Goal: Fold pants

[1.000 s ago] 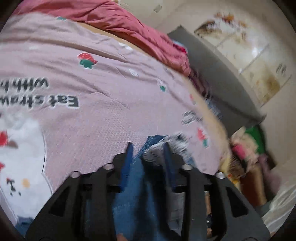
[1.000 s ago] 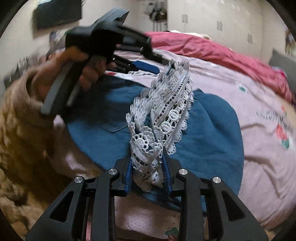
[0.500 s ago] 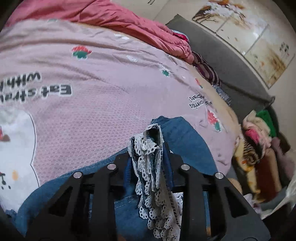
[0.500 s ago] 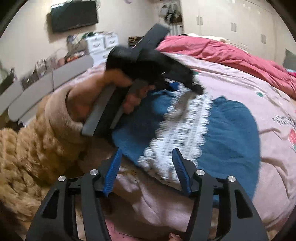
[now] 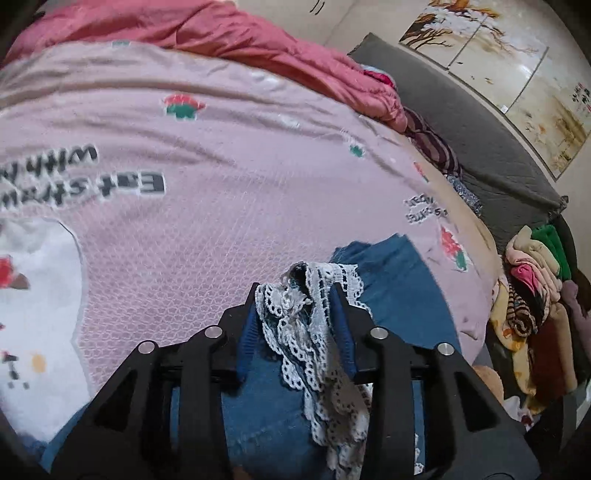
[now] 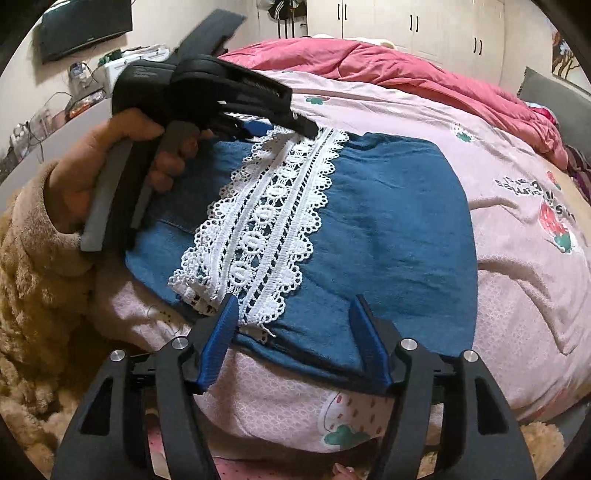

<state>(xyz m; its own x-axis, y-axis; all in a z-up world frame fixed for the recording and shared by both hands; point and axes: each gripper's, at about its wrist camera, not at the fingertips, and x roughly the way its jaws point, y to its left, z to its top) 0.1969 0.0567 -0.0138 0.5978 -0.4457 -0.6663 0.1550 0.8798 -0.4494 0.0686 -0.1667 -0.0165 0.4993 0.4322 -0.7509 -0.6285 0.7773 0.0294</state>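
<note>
Lying flat on the bed, on its pink printed bedsheet, the blue pants carry a white lace trim running across them.

Left gripper: jaws closed on the far end of the lace trim, bunched between the blue pads. The left wrist view shows this pinch close up; the right wrist view shows only the tool's outside, held in the left hand in a fuzzy tan sleeve, tip touching the lace.

Right gripper: jaws wide apart, holding nothing, poised just above the near edge of the pants beside the lace end.

Seen in the left wrist view only: a pile of clothes beside the bed and wall pictures. Seen in the right wrist view only: a television and white wardrobe doors. A red quilt lies at the far side of the bed.
</note>
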